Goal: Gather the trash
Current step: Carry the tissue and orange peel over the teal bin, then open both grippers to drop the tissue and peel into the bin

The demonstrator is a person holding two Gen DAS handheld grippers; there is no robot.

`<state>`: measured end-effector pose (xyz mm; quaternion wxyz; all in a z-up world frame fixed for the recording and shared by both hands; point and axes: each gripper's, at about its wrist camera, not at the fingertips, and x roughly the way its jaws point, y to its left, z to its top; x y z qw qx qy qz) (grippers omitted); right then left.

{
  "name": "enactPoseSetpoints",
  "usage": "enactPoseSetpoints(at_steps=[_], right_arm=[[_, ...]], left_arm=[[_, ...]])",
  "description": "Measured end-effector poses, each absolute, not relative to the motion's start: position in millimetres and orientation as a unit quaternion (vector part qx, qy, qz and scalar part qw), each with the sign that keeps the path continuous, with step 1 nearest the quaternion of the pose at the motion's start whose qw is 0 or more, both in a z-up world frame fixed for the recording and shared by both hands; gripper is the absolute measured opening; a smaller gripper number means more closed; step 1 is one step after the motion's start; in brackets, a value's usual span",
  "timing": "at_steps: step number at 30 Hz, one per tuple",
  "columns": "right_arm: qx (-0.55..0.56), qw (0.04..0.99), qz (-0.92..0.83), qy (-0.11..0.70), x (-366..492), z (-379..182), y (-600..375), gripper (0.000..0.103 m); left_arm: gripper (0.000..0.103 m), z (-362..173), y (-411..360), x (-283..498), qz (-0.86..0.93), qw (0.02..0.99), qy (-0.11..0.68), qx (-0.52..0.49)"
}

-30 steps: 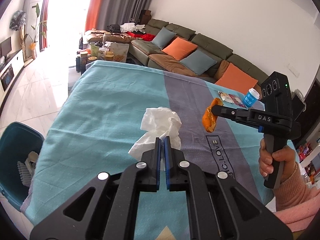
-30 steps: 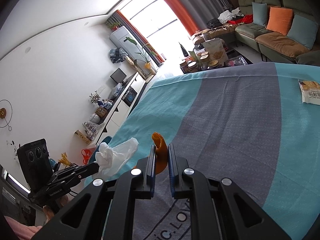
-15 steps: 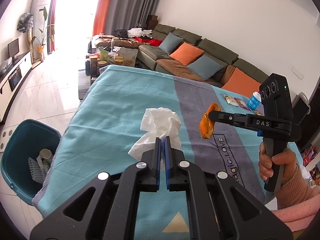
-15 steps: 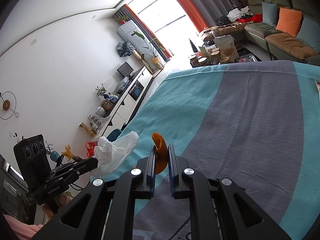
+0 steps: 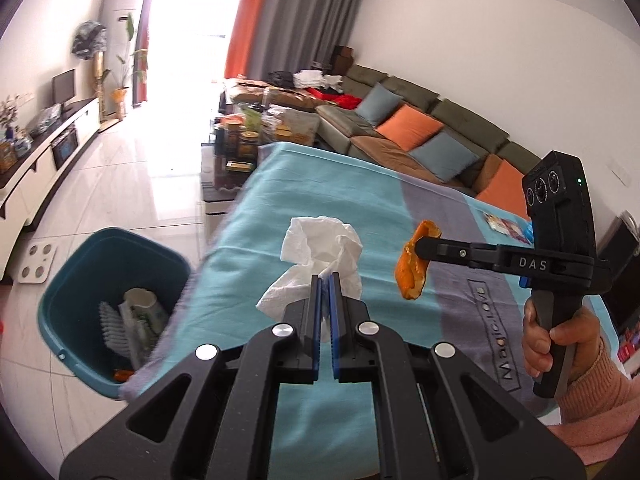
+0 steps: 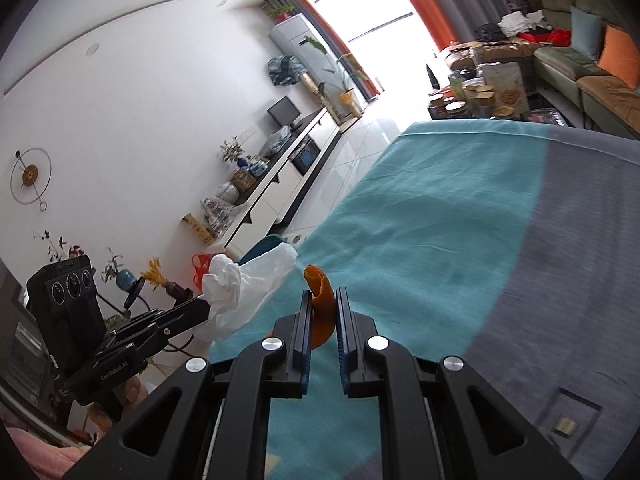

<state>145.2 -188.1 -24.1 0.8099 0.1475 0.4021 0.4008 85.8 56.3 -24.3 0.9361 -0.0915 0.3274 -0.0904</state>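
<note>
My left gripper [image 5: 325, 280] is shut on a crumpled white tissue [image 5: 320, 256], held above the teal and grey tablecloth [image 5: 360, 200]. My right gripper [image 6: 323, 295] is shut on a curled orange peel [image 6: 320, 304]; in the left wrist view the peel [image 5: 410, 272] hangs from its tips to the right of the tissue. A teal trash bin [image 5: 80, 264] stands on the floor left of the table, with a paper cup and other waste inside. In the right wrist view the tissue [image 6: 240, 288] and left gripper [image 6: 208, 308] appear at the left, the bin mostly hidden behind them.
A snack wrapper [image 5: 504, 224] and a blue item [image 5: 528, 230] lie far right on the cloth. A low coffee table [image 5: 248, 136] with jars stands beyond the table, a sofa [image 5: 420, 132] behind. A white scale [image 5: 34, 260] lies on the tiled floor near the bin.
Both grippers have swung left over the table toward its left edge, each keeping its load. The bin has come much further into the left wrist view and looks closer.
</note>
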Motion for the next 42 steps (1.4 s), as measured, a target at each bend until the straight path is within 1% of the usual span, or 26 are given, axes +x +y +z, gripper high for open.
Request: enactPoseSetpoints(at_steps=[10,18,23,32,34,37,40,41,42], right_arm=[[0.106,0.777,0.452,0.424,165,-21,-95,0.01],[0.076,0.762,0.466,0.444,173,-30,-28,0.01],[0.053,0.754,0.459,0.467,179,-44,7,0.01],[-0.003,0.754,0.429,0.497,182,-63,48,0.013],[-0.007,0.755,0.426,0.498,181,-63,51,0.016],[-0.011,0.756,0.424,0.499,182,-63,54,0.019],[-0.011,0.756,0.425,0.497,181,-63,55,0.019],[-0.01,0.756,0.426,0.497,181,-62,54,0.019],[-0.009,0.756,0.426,0.496,180,-62,54,0.019]], left_arm=[[0.004,-30,133,78,-0.002,0.938,0.326,-0.119],[0.004,-49,193,74,0.053,0.928,0.34,-0.144],[0.004,-64,215,77,0.068,0.92,0.354,-0.155],[0.004,-98,229,98,0.087,0.902,0.388,-0.167],[0.005,-105,233,102,0.088,0.898,0.394,-0.174],[0.005,-113,236,107,0.091,0.894,0.4,-0.182],[0.01,-121,240,111,0.089,0.889,0.405,-0.195],[0.013,-123,240,111,0.091,0.888,0.406,-0.195],[0.015,-124,239,112,0.091,0.888,0.406,-0.197]])
